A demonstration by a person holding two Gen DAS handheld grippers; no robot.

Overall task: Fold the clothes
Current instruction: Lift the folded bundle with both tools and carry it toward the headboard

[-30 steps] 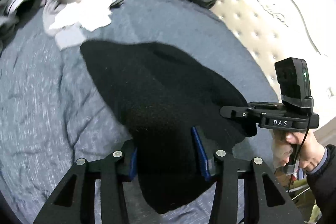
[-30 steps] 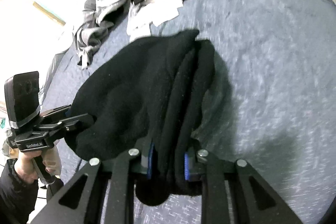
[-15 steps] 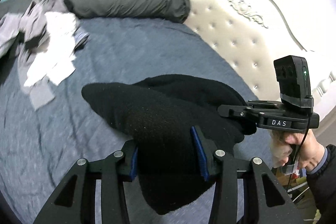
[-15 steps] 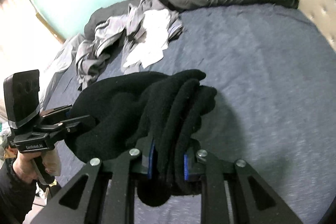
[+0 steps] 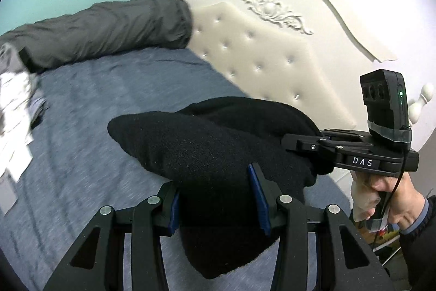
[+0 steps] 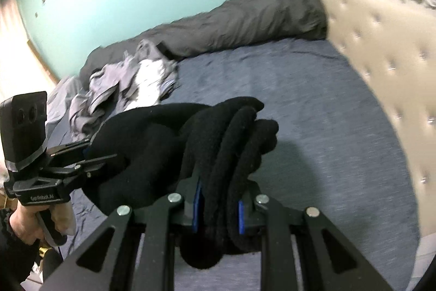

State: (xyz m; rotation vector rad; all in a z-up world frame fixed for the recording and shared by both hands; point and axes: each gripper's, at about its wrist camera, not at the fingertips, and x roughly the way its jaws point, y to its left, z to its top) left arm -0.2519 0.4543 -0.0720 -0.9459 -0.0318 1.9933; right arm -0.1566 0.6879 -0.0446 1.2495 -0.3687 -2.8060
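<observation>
From the left wrist view, the left gripper (image 5: 219, 198) has its fingers (image 5: 257, 195) closed halfway on a thick bunch of a black fleece garment (image 5: 207, 143). The cloth bulges out ahead of the fingers and a loose flap hangs below them. The garment is up in the air, above the bed (image 5: 90, 100), clear of the blue sheet. Its length runs sideways from this grip to the right gripper (image 5: 305, 145), which bites the other end near the headboard (image 5: 259, 51). The person's right hand (image 5: 387, 195) grips that tool's handle. A rolled grey duvet (image 5: 109, 26) lies along the far edge of the bed.

From the right wrist view, the right gripper (image 6: 218, 206) has its fingers (image 6: 196, 203) narrow, pinching several stacked layers of the black fleece garment (image 6: 174, 143). The folds run straight forward from the fingers. The rest of the cloth stretches to the left, where the left gripper (image 6: 90, 154) holds it, with the left hand (image 6: 24, 220) on its handle. A heap of unfolded grey and white clothes (image 6: 136, 83) sits near the far left corner of the bed (image 6: 313, 105).

The garment hangs between the two grippers, so both are equally on it. Its long axis goes from one tool to the other. I judge the next move is to lower it onto the open sheet directly ahead of both grippers.
</observation>
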